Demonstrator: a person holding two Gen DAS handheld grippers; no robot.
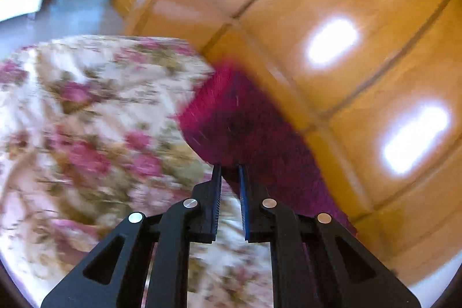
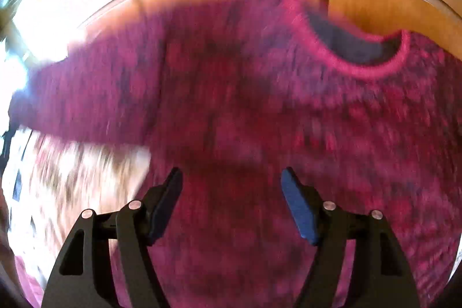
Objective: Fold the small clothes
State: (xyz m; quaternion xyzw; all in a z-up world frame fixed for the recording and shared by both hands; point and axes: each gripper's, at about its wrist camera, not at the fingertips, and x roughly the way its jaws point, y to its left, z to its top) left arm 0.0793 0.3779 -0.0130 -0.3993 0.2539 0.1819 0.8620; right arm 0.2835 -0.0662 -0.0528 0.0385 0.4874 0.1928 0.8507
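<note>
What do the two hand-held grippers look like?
Both the left hand-held gripper and the right hand-held gripper have matte black angular frames with triangular cut-outs, round silver pins at the joints, and dark blue pads on the fingers. No cables or markings show.

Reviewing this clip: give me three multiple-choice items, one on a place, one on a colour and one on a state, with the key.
1. The sweater lies on:
A. a tiled floor
B. a floral bedspread
C. a glass table

2. The sweater is mainly:
A. yellow
B. white
C. magenta

3. The right gripper has its jaws:
A. wide apart, holding nothing
B. clamped on a sock
C. shut tight, empty

Key:
1 B: the flowered cloth shows beneath and beside the sweater.
2 C: the knit is deep pink-red in both views.
3 A: the sweater shows through the broad gap between its pads.
</note>
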